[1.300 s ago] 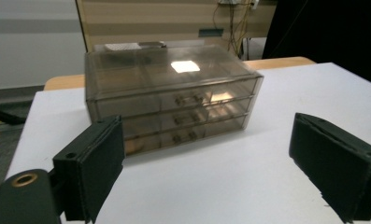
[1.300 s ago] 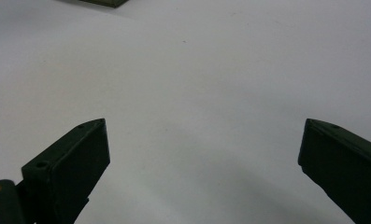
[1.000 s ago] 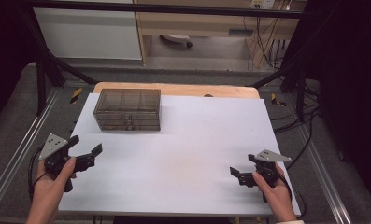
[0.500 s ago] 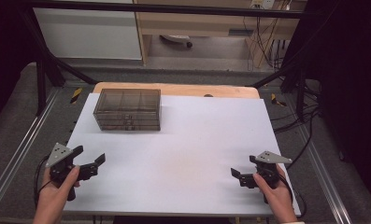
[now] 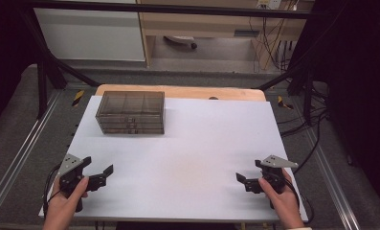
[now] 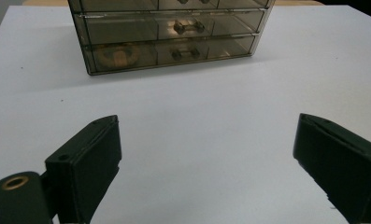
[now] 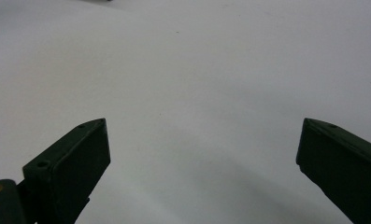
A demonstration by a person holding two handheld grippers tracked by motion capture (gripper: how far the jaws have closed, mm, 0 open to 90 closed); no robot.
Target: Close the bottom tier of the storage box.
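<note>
well, both the left gripper and right gripper gape empty; drawer box shut (tan ring inside).

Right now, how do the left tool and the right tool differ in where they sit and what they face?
The left tool sits at the table's near-left edge; the right tool sits at its near-right edge. The left tool faces the drawer box; the right tool faces bare white tabletop. Both are open, empty and held in a hand.
</note>
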